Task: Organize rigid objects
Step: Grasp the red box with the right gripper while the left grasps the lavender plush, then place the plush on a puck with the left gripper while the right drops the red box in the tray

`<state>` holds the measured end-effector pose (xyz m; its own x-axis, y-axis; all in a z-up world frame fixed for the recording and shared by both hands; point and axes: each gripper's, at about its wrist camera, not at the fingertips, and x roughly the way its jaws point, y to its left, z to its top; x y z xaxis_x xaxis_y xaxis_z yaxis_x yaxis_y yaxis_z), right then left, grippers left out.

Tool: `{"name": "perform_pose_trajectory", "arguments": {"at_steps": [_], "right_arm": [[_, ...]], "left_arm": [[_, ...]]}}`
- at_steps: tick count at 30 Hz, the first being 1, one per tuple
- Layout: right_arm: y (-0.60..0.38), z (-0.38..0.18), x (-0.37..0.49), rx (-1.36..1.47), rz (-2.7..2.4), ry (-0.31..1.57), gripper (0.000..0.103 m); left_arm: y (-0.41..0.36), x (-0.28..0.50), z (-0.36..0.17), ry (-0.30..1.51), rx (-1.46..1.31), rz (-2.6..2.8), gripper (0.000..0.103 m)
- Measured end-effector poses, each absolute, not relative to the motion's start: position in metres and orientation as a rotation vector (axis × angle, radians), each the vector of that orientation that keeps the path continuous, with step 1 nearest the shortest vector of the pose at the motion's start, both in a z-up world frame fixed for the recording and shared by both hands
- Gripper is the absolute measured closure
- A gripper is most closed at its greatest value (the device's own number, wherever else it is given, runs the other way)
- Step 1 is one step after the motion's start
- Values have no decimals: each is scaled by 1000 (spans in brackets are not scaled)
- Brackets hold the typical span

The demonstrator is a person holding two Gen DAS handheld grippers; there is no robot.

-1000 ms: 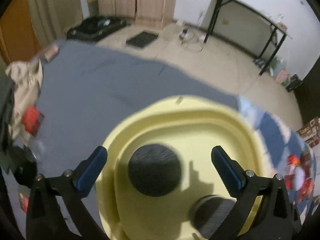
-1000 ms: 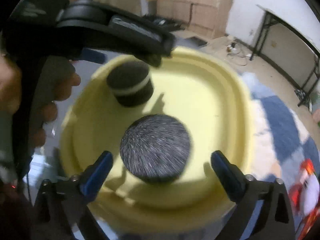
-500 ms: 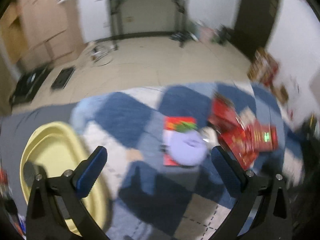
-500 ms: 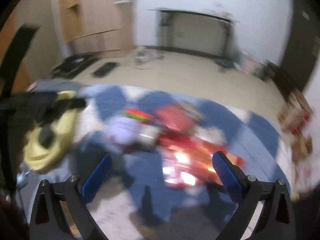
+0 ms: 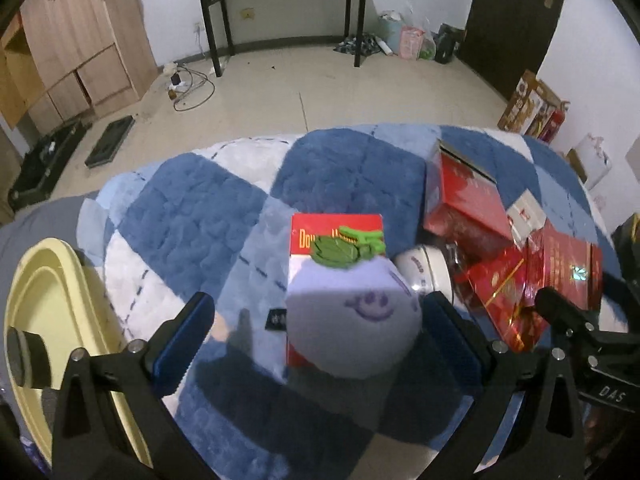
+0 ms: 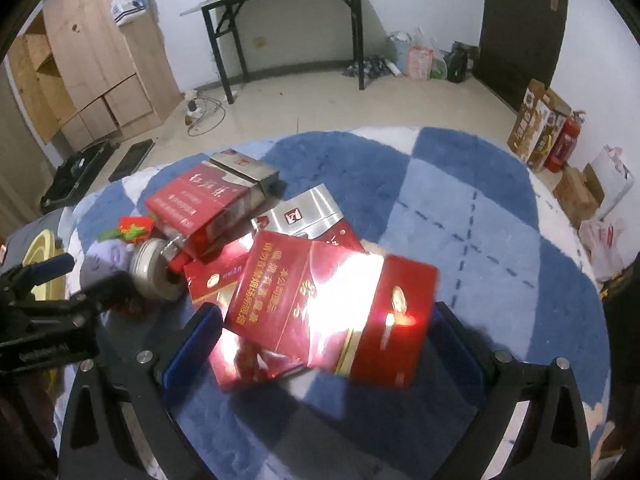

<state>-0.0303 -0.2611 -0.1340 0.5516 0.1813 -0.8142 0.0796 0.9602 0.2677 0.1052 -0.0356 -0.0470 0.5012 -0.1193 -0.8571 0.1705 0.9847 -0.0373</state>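
Each handheld gripper is built from a matte black plastic frame with two triangular cut-out arms. On the left gripper [image 5: 316,336], blue ribbed pads [image 5: 182,336] are fitted to the finger ends, and silver screws [image 5: 134,346] are set just behind the pads. The right gripper [image 6: 326,342] is fitted identically. White lettering is printed on each gripper's black body, seen from the other camera.

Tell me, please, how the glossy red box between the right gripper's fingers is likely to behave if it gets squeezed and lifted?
The glossy red box looks like stiff card, so it should hold its shape. Its shiny film, throwing strong glare, may be slippery against the pads. It lies tilted on other red boxes, so a push from the right gripper could slide or tip it.
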Motion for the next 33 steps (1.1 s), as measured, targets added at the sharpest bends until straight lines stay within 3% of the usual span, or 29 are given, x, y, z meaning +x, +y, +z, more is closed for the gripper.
{"name": "perform_pose_trajectory", "arguments": {"at_steps": [4, 8, 16, 23, 33], "right_arm": [[-261, -141, -11, 290, 53, 1001, 0], [-267, -151, -7, 323, 77, 1000, 2], [-277, -165, -16, 308, 104, 949, 5], [-287, -135, -35, 288, 133, 859, 5], [-219, -64, -56, 188, 400, 730, 5]], "left_arm": [[-33, 107, -47, 1022, 21, -200, 8], [-32, 107, -42, 1011, -10, -229, 43], [-22, 102, -36, 1015, -43, -226, 46], [3, 87, 11, 947, -84, -227, 46], [139, 52, 90, 798, -213, -67, 46]]}}
